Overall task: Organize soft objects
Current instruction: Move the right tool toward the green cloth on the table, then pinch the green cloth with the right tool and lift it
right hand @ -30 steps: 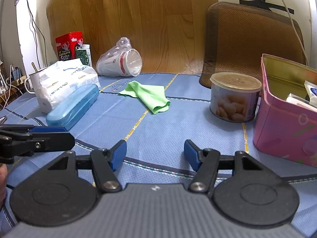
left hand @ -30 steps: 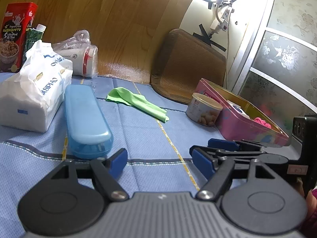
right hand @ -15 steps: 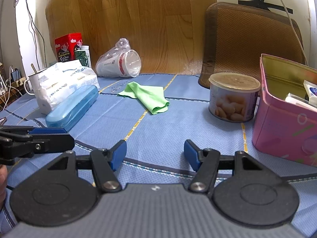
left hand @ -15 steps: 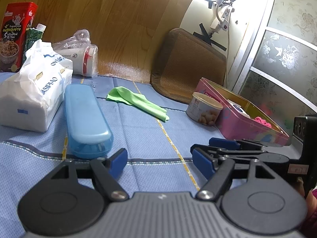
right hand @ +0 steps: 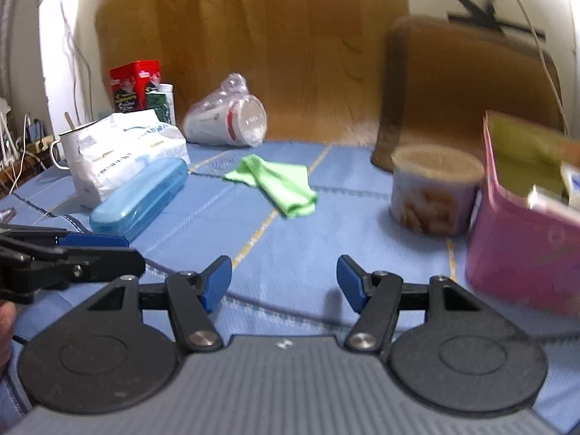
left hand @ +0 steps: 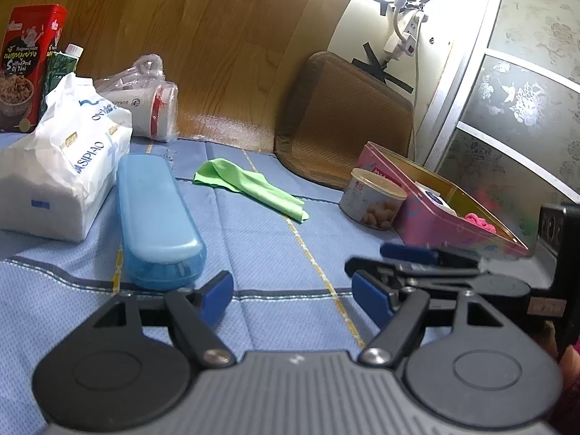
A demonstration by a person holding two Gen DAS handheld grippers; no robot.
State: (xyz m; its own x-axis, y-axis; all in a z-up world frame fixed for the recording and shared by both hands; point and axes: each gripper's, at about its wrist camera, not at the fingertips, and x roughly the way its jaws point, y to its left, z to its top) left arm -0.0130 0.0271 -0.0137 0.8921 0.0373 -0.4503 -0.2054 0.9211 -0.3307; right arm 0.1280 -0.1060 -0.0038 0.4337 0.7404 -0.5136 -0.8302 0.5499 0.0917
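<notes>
A crumpled green cloth (left hand: 250,186) lies on the blue mat; it also shows in the right wrist view (right hand: 279,185). A pink tin box (left hand: 431,210) stands at the right with a pink soft item (left hand: 480,222) inside; the box shows in the right wrist view (right hand: 525,239). My left gripper (left hand: 295,299) is open and empty, low over the mat, well short of the cloth. My right gripper (right hand: 284,286) is open and empty, beside the left one. The right gripper's fingers (left hand: 406,253) show in the left wrist view.
A blue plastic case (left hand: 156,217), a white tissue pack (left hand: 61,166), a round can (left hand: 373,203), bagged paper cups (left hand: 148,105), a red tin (left hand: 25,61) and a brown cushion (left hand: 340,119) stand around the mat. A white mug (right hand: 70,145) is at far left.
My right gripper has moved, so its view is now blurred and shifted. The left gripper has hardly moved. The cloth lies as before.
</notes>
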